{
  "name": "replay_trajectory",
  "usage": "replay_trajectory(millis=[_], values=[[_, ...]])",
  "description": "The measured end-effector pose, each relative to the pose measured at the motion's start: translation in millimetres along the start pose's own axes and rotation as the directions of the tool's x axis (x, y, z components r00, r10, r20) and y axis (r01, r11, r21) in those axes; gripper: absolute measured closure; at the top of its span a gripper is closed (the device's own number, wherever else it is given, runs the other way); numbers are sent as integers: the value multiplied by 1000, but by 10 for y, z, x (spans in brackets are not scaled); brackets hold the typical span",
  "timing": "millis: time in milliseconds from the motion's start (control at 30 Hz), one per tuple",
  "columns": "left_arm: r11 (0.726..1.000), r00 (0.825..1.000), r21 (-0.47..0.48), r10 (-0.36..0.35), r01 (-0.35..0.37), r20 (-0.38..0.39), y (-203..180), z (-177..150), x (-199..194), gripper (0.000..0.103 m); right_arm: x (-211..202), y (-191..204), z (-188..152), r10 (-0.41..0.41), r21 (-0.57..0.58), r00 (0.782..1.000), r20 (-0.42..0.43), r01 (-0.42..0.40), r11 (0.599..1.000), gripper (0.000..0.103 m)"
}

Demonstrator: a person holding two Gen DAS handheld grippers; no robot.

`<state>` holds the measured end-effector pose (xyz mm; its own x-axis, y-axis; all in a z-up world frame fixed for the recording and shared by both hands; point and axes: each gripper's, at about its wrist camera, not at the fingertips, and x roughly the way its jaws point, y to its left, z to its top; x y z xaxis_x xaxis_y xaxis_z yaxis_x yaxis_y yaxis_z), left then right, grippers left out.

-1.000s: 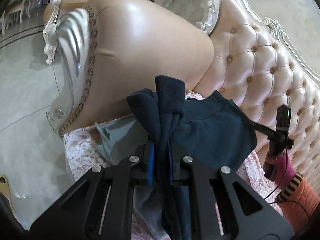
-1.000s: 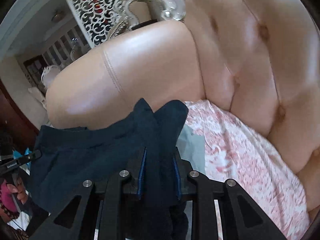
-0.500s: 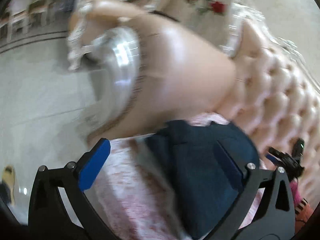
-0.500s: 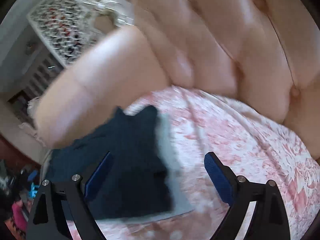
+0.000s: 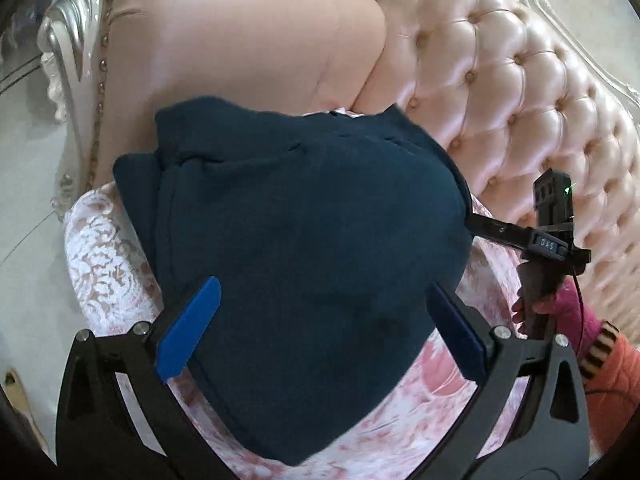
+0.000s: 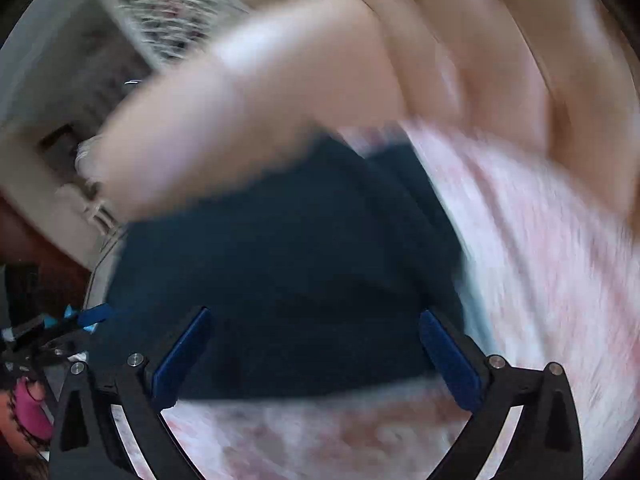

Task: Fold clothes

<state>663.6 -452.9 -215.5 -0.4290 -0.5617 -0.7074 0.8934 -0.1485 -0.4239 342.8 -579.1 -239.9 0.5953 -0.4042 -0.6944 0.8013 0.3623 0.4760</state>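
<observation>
Both tools, left tool (image 5: 320, 328) and right tool (image 6: 316, 356), have just sprung wide, holding nothing; smooth the navy garment (image 5: 304, 216) flat beside the sofa armrest (image 5: 240, 40).

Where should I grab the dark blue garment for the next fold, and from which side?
Probably the near corner of the dark blue garment, coming low from the seat's front edge. That corner lies flat and free on the pink seat cover; the far edge is crowded against the armrest. Both the left gripper and right gripper are open.
</observation>
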Motion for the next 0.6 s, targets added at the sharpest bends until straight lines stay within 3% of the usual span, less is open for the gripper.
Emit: replay_trajectory(millis=[67,133,200,300,433,600], values=[[998,999,60,29,-27,-25,-68,-21,-10,1,-64,-41,-33,5,21,1000,11,-6,1000,0],[998,999,45,38,-36,-36,-94,22,-122,0,-117,-7,-7,-23,21,1000,6,23,1000,0],[998,999,49,31,-33,41,-181,140,-393,0,-220,71,57,-52,5,999,17,51,999,0],[991,994,110,64,-74,93,-322,455,-439,0,-290,216,337,-47,-32,996,72,50,998,0],[983,990,118,142,-138,-24,-220,818,58,0,-31,414,859,15,-46,996,92,-11,999,0],[970,972,101,227,-220,-65,23,845,262,0,644,513,1264,82,-24,996,-28,-83,996,0]])
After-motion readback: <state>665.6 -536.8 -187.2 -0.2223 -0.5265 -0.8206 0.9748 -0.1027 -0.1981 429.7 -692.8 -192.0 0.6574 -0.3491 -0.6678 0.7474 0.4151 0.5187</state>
